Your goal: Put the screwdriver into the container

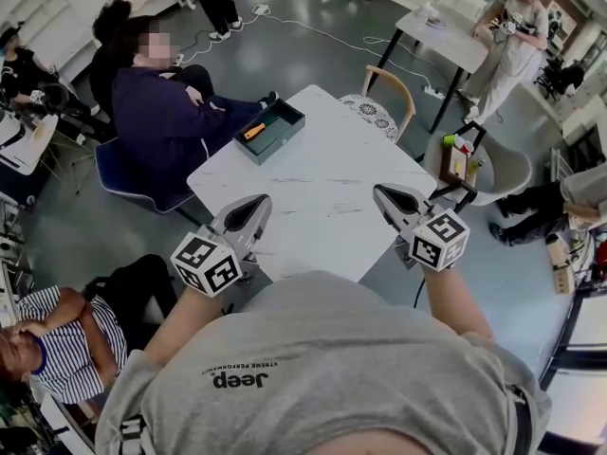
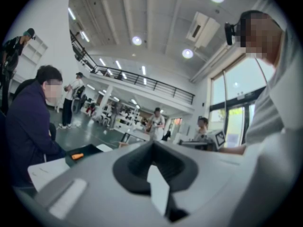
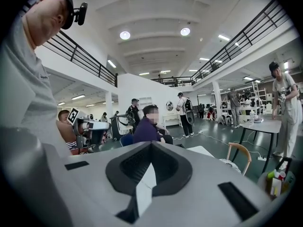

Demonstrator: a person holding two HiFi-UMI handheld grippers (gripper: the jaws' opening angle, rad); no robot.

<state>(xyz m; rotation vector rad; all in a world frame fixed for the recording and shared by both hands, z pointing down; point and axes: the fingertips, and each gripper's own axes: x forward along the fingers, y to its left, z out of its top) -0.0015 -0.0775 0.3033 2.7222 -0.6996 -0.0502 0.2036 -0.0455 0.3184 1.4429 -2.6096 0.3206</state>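
At the table's [image 1: 318, 192] far end, the orange screwdriver [image 1: 253, 131] lies inside the dark container [image 1: 277, 140]; left gripper [image 1: 256, 204] and right gripper [image 1: 385, 194] hover near the body, jaws pressed together, empty; placement apparently complete, so no further move seems required.

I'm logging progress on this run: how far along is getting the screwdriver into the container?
Done: the orange-handled screwdriver already lies inside the container at the far corner of the table. In hand: nothing; the left gripper and right gripper are both shut and empty, held near the table's near edge. Left: nothing appears to remain.
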